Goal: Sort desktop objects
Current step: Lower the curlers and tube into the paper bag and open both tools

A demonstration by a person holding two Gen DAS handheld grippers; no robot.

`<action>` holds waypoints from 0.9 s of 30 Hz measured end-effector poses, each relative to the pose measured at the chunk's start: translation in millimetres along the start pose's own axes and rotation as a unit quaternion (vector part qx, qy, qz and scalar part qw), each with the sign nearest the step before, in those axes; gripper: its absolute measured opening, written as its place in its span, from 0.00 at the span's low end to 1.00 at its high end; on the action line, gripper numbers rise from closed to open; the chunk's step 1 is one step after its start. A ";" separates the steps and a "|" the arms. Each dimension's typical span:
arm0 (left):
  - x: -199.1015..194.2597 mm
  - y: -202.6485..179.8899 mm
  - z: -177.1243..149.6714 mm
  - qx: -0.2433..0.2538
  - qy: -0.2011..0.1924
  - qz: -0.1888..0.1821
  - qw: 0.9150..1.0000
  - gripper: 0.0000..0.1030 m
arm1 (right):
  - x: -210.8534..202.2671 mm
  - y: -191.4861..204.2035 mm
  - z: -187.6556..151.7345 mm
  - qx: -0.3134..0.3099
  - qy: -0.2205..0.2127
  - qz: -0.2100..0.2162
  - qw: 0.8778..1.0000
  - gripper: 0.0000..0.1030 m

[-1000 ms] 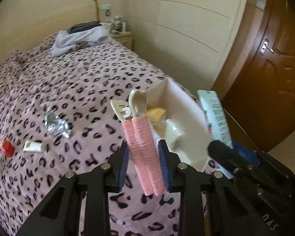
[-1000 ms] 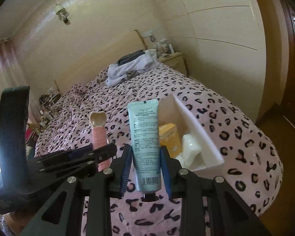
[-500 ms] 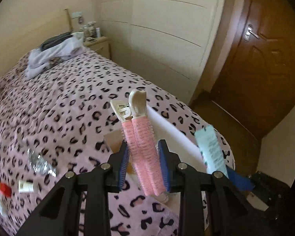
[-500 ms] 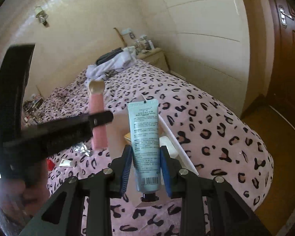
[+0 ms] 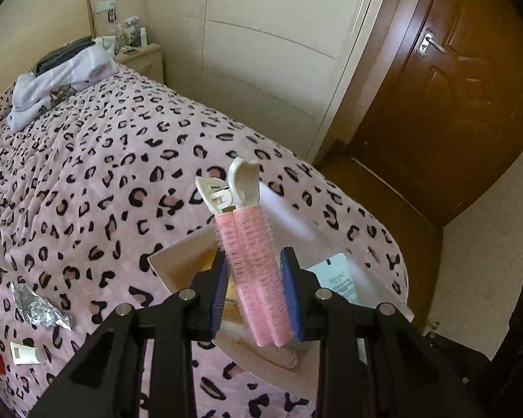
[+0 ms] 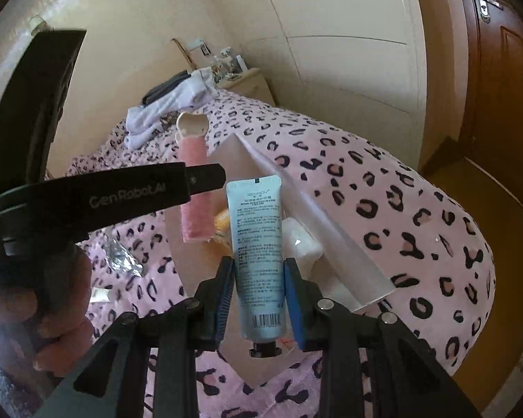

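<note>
Over the white open box [image 5: 177, 261] on the bed, the left gripper [image 5: 254, 289] squeezes 1 pink fuzzy hair roller clip [image 5: 252, 261]; the right gripper [image 6: 259, 289] squeezes 1 pale blue cream tube [image 6: 258, 244]. Both hang close together, so they could bump, or drop outside the box.

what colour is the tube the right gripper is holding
Pale blue tube with a black cap, clearest in the right wrist view.

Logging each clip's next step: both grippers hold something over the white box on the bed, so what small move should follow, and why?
Probably lower and release. The left gripper is shut on the pink hair-roller clip and the right gripper on the pale blue cream tube, both over the open white rectangular box, which already holds sorted items.
</note>
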State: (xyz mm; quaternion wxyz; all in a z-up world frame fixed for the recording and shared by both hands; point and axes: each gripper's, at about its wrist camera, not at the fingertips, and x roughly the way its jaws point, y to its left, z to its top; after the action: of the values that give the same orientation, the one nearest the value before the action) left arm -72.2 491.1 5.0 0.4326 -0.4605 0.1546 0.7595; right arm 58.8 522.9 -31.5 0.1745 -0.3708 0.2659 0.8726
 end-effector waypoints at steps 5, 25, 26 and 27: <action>13.9 1.9 -3.4 -0.001 0.012 0.007 1.000 0.29 | 5.0 2.7 0.6 -0.007 0.001 -0.018 1.000 0.28; 37.0 2.4 -2.1 0.009 0.029 0.034 0.999 0.29 | 23.1 12.0 8.1 -0.040 0.015 -0.049 0.998 0.28; 36.9 2.6 -2.3 0.009 0.029 0.033 0.999 0.29 | 23.2 12.3 7.9 -0.042 0.017 -0.051 0.998 0.28; 36.9 2.6 -2.5 0.009 0.029 0.034 0.999 0.29 | 23.5 12.2 7.5 -0.042 0.017 -0.051 0.998 0.28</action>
State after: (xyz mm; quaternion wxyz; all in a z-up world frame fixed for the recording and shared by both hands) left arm -80.3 506.9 -27.4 0.4058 -0.4729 0.1889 0.7589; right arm 32.9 520.2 -40.3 0.1984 -0.4057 0.2127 0.8665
